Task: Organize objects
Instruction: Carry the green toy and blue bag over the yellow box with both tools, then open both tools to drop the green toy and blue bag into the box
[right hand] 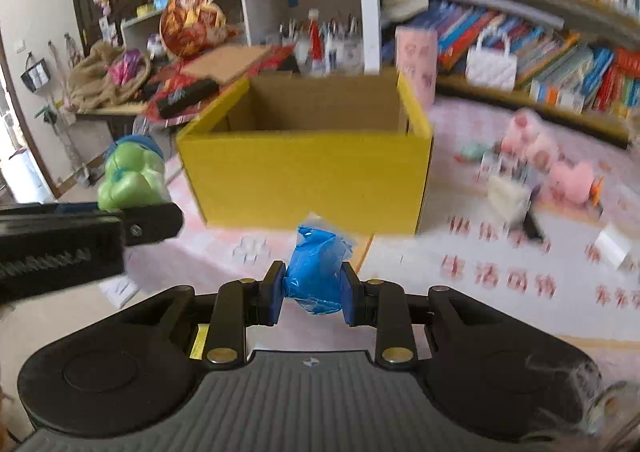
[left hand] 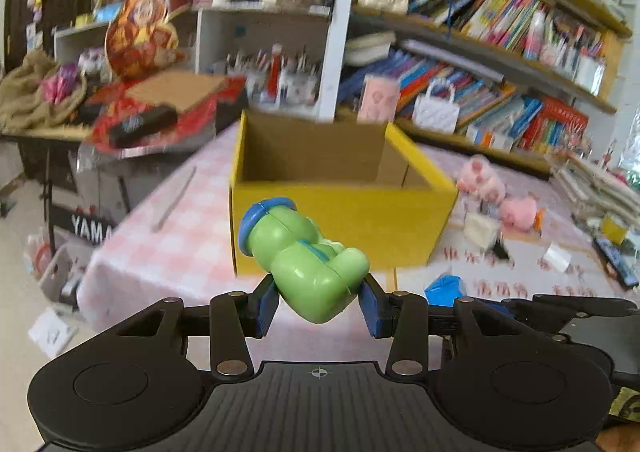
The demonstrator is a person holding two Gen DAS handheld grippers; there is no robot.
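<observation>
My left gripper (left hand: 318, 298) is shut on a green plastic toy with a blue cap (left hand: 304, 256) and holds it in the air in front of an open yellow cardboard box (left hand: 340, 220). My right gripper (right hand: 314, 290) is shut on a crumpled blue plastic bag (right hand: 318, 272), also in front of the yellow box (right hand: 312, 176). The box looks empty inside. In the right wrist view the left gripper (right hand: 128, 208) with the green toy (right hand: 132, 172) is at the left, beside the box.
The box stands on a table with a pink checked cloth (left hand: 172, 248). Pink plush toys (right hand: 552, 160) and small items (left hand: 484, 228) lie to the right of the box. Bookshelves (left hand: 500, 52) run behind. A cluttered side table (left hand: 132, 112) and a Yamaha keyboard (left hand: 86, 226) are at left.
</observation>
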